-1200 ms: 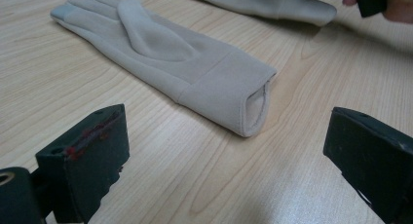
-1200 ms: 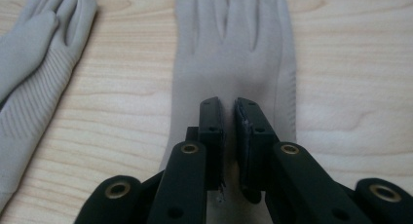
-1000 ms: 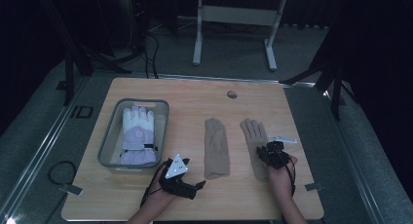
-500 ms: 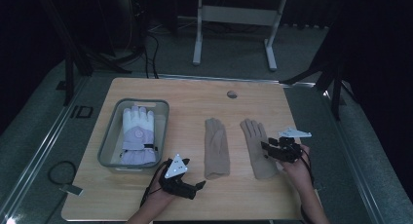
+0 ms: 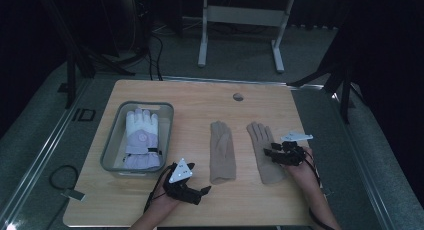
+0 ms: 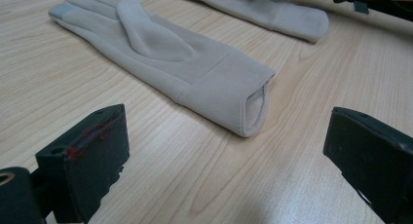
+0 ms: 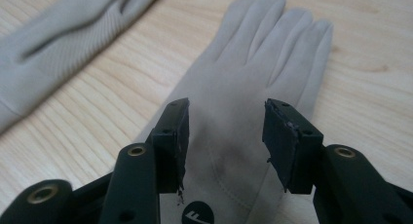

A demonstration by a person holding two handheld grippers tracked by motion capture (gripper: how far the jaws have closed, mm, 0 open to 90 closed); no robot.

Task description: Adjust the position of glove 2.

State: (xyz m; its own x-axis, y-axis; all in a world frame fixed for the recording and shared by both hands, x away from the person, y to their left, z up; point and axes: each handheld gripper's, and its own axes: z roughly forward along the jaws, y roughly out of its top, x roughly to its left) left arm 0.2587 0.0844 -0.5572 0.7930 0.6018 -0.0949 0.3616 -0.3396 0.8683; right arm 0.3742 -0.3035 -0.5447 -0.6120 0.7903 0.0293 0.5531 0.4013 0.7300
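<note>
Two beige gloves lie flat at the middle of the wooden table. My right gripper [image 5: 274, 154] [image 7: 226, 131] hovers over the palm of the right beige glove [image 5: 261, 139] [image 7: 263, 53]. Its jaws have just been opening and now stand apart, with nothing pinched between them. The middle beige glove [image 5: 221, 150] [image 6: 160, 53] [image 7: 48, 34] lies with its cuff toward me. My left gripper [image 5: 204, 191] [image 6: 224, 156] rests near the table's front edge, aimed at that cuff. It is wide open and holds nothing. The right beige glove [image 6: 272, 12] also lies farther off in the left gripper view.
A grey bin [image 5: 112, 140] at the table's left holds a white and lavender glove [image 5: 141, 137]. A small round grommet [image 5: 238, 96] sits near the far edge. Dark floor, cables and a metal stand surround the table [image 5: 200, 105].
My right gripper has shifted a little to the right over the right beige glove and its jaws stand wider apart. The left gripper has stayed where it was.
</note>
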